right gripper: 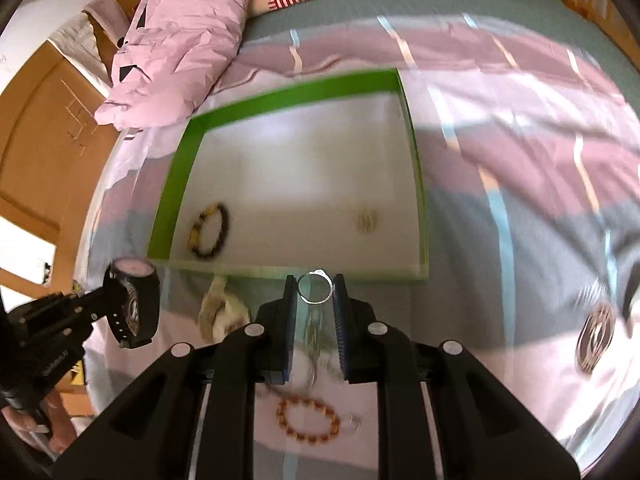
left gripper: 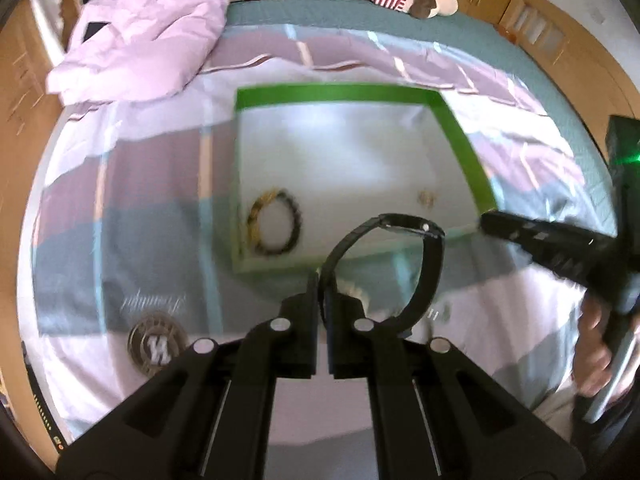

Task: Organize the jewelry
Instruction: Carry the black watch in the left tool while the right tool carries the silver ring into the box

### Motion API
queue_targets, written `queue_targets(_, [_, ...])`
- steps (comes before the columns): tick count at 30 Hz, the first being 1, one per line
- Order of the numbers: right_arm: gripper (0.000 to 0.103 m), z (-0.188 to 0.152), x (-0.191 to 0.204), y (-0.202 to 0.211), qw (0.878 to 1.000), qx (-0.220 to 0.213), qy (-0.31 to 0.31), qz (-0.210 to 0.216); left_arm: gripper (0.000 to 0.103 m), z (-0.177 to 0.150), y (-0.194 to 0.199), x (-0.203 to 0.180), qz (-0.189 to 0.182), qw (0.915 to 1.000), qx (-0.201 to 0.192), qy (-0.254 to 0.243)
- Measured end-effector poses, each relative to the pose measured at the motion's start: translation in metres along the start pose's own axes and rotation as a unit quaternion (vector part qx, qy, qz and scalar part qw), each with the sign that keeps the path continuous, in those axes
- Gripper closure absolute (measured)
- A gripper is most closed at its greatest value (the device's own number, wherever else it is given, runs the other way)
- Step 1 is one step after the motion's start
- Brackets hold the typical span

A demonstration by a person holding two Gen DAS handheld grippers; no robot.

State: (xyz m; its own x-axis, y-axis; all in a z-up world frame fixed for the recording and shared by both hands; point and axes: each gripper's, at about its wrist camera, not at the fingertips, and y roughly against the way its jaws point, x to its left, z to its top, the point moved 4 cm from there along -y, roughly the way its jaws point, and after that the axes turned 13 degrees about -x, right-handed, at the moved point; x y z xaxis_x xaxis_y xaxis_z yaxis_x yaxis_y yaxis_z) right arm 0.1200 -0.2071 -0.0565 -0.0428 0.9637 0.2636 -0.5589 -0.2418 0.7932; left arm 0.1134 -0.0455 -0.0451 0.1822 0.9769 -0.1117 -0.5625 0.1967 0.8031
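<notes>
Both grippers carry jewelry near a green-walled tray [right gripper: 176,184].
Left gripper [left gripper: 320,292] pinches a black watch [left gripper: 400,256] strap; right gripper [right gripper: 316,292] clamps a silvery ring [right gripper: 316,289], seemingly metal.

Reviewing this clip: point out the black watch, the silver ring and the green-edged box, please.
black watch [left gripper: 412,229]: left wrist view, on the watch case at the top of the strap loop.
silver ring [right gripper: 316,289]: right wrist view, on the band's lower rim.
green-edged box [right gripper: 280,98]: right wrist view, on its far green wall.
</notes>
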Motion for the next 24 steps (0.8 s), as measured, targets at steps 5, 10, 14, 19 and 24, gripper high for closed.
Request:
queue_targets(5, [0.085,0.026,-0.005,-0.049,0.999,0.035,-0.013,-0.005,0.1,0.031,-0.049,-0.01,0.015,0.9996,0.023,-0.002])
queue_targets(10, [0.085,0.038,-0.012,-0.09,0.997,0.062,-0.005,-0.034,0.1,0.038,-0.093,-0.004,0.023,0.9985,0.048,0.013])
queue_targets(14, [0.085,0.037,-0.018,-0.111,0.996,0.08,-0.008,-0.044,0.1,0.029,-0.125,0.008,0.038,0.9962,0.074,0.027])
queue_targets(19, [0.085,0.029,-0.018,-0.127,0.994,0.089,0.013,-0.056,0.1,0.019,-0.144,0.018,0.039,0.9939,0.097,0.035])
queue_targets(24, [0.085,0.022,-0.017,-0.131,0.993,0.083,0.039,-0.074,0.071,0.019,-0.146,0.022,0.036,0.9933,0.099,0.048])
